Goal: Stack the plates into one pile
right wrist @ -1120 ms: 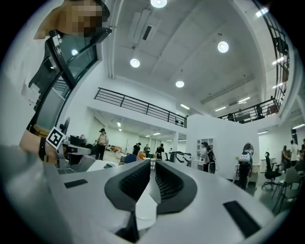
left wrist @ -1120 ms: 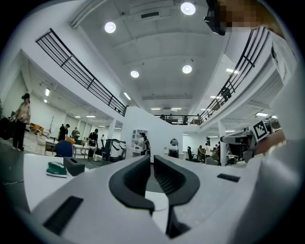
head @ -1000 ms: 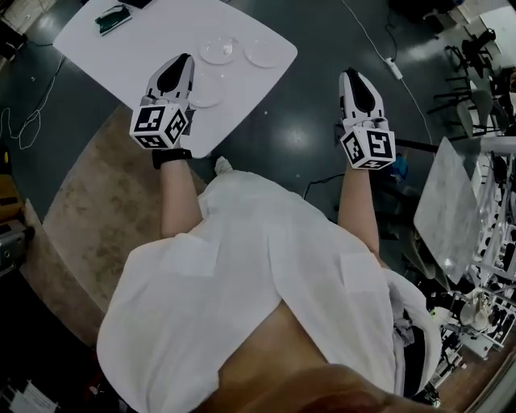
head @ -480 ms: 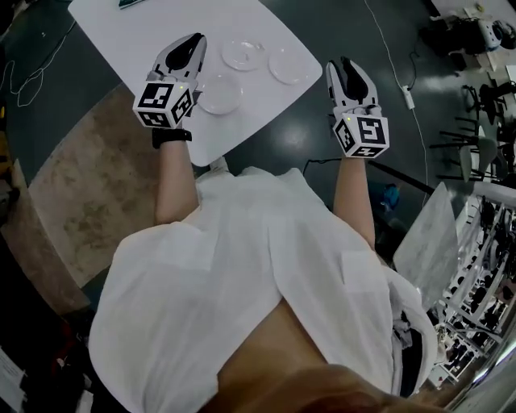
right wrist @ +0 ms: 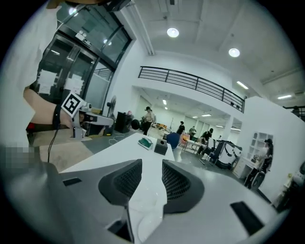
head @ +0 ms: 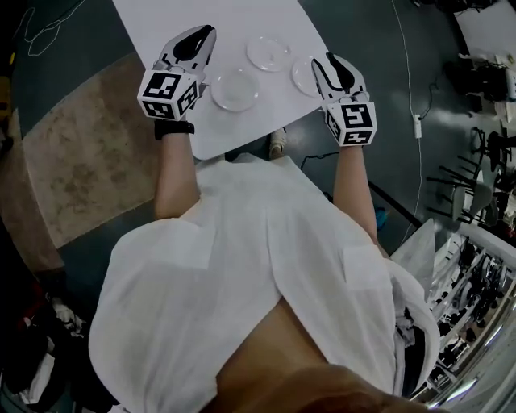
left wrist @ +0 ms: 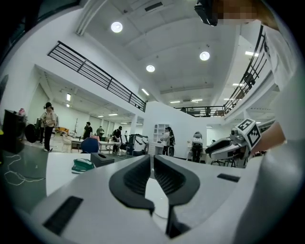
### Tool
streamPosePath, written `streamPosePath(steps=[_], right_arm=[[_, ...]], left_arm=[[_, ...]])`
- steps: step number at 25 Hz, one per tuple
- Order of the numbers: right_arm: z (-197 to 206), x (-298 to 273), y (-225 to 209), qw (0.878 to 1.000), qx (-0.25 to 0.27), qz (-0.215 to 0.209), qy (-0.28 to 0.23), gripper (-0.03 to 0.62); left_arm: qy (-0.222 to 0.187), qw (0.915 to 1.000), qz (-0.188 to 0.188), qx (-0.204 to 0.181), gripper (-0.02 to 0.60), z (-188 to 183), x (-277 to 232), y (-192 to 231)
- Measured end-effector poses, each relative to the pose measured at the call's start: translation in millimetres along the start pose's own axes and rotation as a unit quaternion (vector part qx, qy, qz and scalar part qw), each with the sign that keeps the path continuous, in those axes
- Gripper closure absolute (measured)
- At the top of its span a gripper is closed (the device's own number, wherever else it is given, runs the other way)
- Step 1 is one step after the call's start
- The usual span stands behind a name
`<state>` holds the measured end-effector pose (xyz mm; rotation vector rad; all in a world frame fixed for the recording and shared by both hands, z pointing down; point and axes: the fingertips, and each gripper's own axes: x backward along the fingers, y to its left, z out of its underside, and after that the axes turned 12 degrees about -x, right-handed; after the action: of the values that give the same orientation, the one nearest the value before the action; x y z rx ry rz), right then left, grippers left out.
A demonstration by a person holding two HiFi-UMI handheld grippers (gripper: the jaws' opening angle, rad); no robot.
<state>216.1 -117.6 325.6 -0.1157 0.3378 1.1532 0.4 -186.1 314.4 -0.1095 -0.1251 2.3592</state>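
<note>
Both claws have moved in over the bench [head: 214,133]. The right claw [head: 326,63] is opening around the right plate [head: 301,77], not gripping it. The left claw [head: 203,32] is closed and empty. The near plate [head: 235,89] and far plate [head: 268,52] lie apart, so stacking hasn't started.

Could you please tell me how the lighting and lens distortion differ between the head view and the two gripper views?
Head view: dim and underexposed, so the clear plates barely stand out on the white table. Left gripper view: strong fisheye bending, dark round border, ceiling lights glaring. Right gripper view: same fisheye and border, brightly lit hall.
</note>
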Motion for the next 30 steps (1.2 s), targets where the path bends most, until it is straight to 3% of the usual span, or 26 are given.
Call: streamPosePath(steps=[5,13,17,22,30], right_arm=[[87,-77,-35,0.992,0.062,-0.08,0.07,0.437],[182,-125,-26,0.945,0.154,-0.192,0.216,0.425],[222,-142,-18,0.913,0.192,-0.224,0.28,0.418],[256,-155,-8,0.877,0.245,-0.258,0.324,0.418],[297,-175,13,0.84,0.274,-0.279,0.376,0.418]], left_arm=[[0.01,0.9988,-0.045,0.016,0.551,77,-61,-7],[0.025,0.9936,-0.102,0.042,0.551,117,-76,-16],[0.032,0.991,-0.117,0.056,0.551,137,-74,-12],[0.039,0.9874,-0.137,0.068,0.551,148,-67,-6],[0.06,0.9862,-0.135,0.075,0.551,168,-55,-6]])
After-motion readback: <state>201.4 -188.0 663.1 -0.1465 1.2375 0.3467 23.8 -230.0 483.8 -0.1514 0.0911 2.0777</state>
